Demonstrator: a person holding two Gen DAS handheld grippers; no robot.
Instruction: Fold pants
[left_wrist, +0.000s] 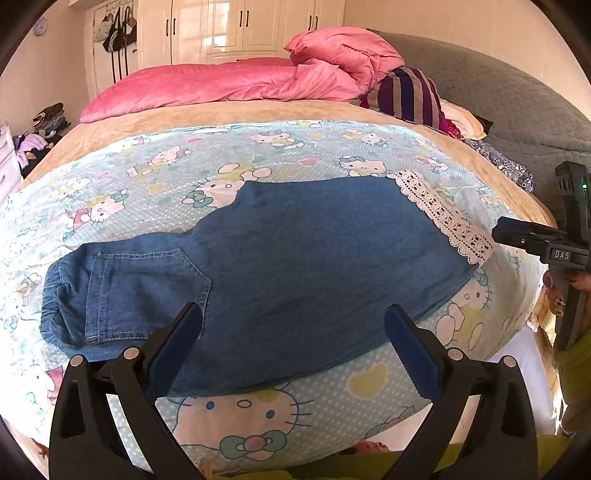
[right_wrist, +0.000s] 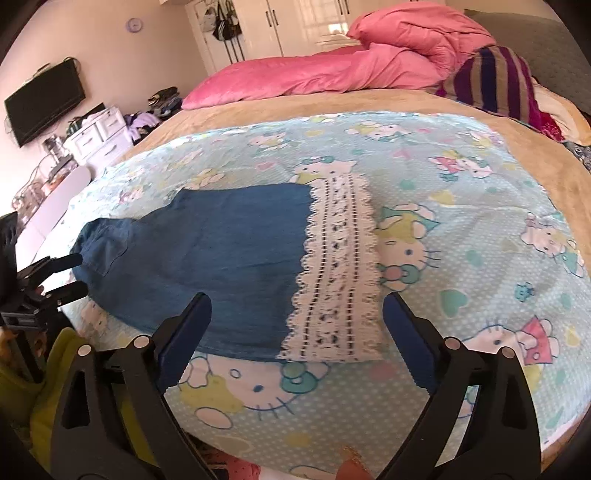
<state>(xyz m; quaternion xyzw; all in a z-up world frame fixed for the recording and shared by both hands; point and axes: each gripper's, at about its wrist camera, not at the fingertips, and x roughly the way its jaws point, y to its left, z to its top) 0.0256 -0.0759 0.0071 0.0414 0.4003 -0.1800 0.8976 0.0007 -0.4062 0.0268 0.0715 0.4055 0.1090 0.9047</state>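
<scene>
Two hand-held grippers hover over the bed, both with jaws spread wide and nothing between the pads. Left gripper (left_wrist: 293, 325) sits above the near edge of the denim pants (left_wrist: 280, 266), close to the back pocket (left_wrist: 147, 291) and elastic waistband end at left. Right gripper (right_wrist: 297, 317) sits above the opposite end, over the white lace hem (right_wrist: 336, 273); pads clear of the fabric. Pants lie flat, folded lengthwise, on a cartoon-cat printed blanket (right_wrist: 461, 229), waistband left, lace cuff right. Blanket covers a tan bedspread (left_wrist: 177, 114). Pink quilt (left_wrist: 229, 81) and a striped pillow (left_wrist: 410, 94) are piled at the far side, well apart from the pants.
</scene>
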